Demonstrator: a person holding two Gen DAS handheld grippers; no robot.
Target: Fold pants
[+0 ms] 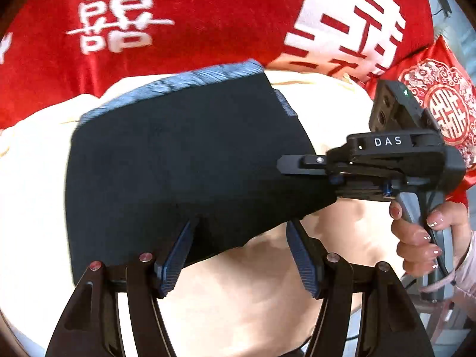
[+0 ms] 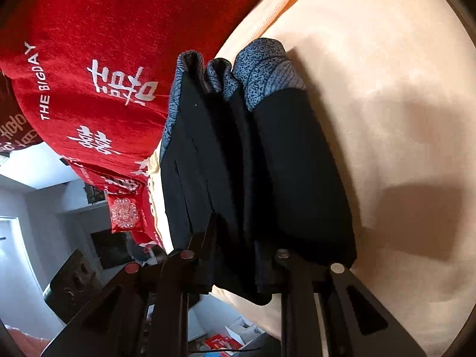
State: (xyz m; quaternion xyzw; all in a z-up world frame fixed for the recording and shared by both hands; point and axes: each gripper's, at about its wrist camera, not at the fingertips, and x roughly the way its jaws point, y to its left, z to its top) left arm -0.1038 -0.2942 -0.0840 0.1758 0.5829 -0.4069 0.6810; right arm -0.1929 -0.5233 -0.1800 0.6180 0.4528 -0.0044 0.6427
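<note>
Folding looks close to done: the pants (image 1: 184, 160) lie as a compact dark stack on the cream sheet (image 1: 35, 184) of a bed, their blue patterned waistband (image 1: 178, 80) toward the red blanket (image 1: 208, 15) with white characters. In the right wrist view several layers of the bundle stand side by side, edges bunched.

The left gripper (image 1: 241, 255) hangs over the near edge of the stack with its jaws spread, blue pads clear of the cloth on either side, grasping nothing. The right gripper (image 2: 238, 255) comes in from the stack's side, held by a hand (image 1: 422, 232) on its handle; its jaws are nearly together and pinch the layered edge of the pants, dark cloth filling the gap between them.

By my reading the step in hand is setting down and releasing the last fold. The next move would call for the right gripper to let go without dragging the layers apart. After that, the left could press or square the near edge so that the stack lies flat, since the bunched layers may spring open.
</note>
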